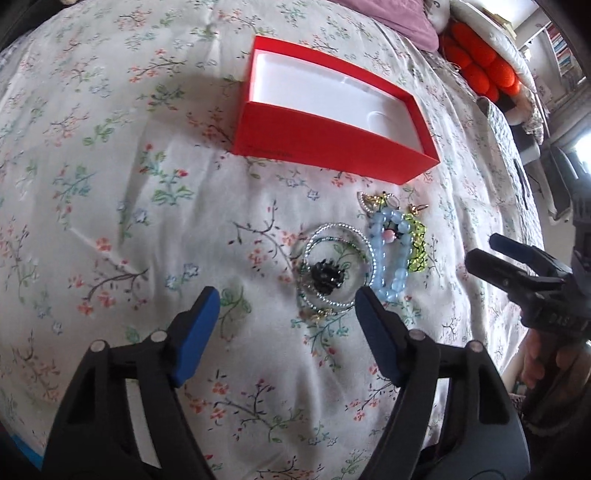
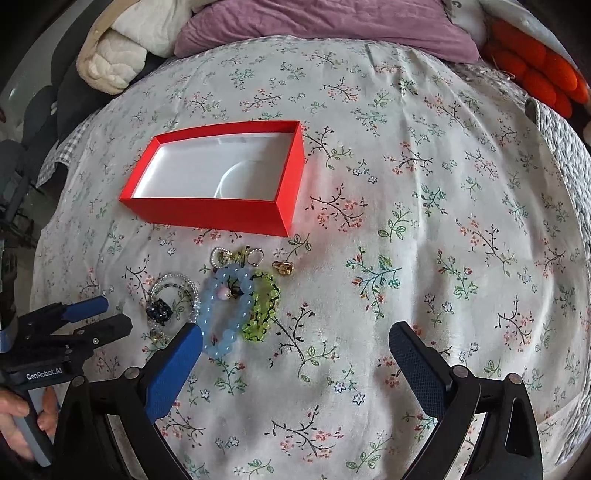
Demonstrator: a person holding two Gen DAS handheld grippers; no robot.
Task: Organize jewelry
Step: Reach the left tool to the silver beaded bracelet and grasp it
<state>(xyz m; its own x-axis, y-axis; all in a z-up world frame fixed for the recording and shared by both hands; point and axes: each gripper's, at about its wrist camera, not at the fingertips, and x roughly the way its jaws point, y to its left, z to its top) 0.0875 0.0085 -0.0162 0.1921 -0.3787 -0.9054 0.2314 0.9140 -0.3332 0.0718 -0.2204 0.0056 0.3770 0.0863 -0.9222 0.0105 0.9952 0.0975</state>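
An empty red box (image 1: 332,144) (image 2: 207,212) with a white inside lies on the floral bedsheet. In front of it is a small heap of jewelry: a blue bead bracelet (image 1: 391,254) (image 2: 225,310), a green bead bracelet (image 1: 417,245) (image 2: 264,306), clear bead bangles (image 1: 332,266) (image 2: 173,291) around a black bead ornament (image 1: 327,278) (image 2: 159,309), pearl and gold pieces (image 1: 373,201) (image 2: 221,255) and a gold ring (image 2: 283,267). My left gripper (image 1: 288,306) (image 2: 110,314) is open, just short of the bangles. My right gripper (image 2: 295,339) (image 1: 484,254) is open, right of the heap.
A purple pillow (image 2: 325,26), a cream quilt (image 2: 122,48) and orange cushions (image 2: 535,70) (image 1: 480,62) lie at the far end of the bed. The bed's right edge (image 1: 517,206) drops to a cluttered room.
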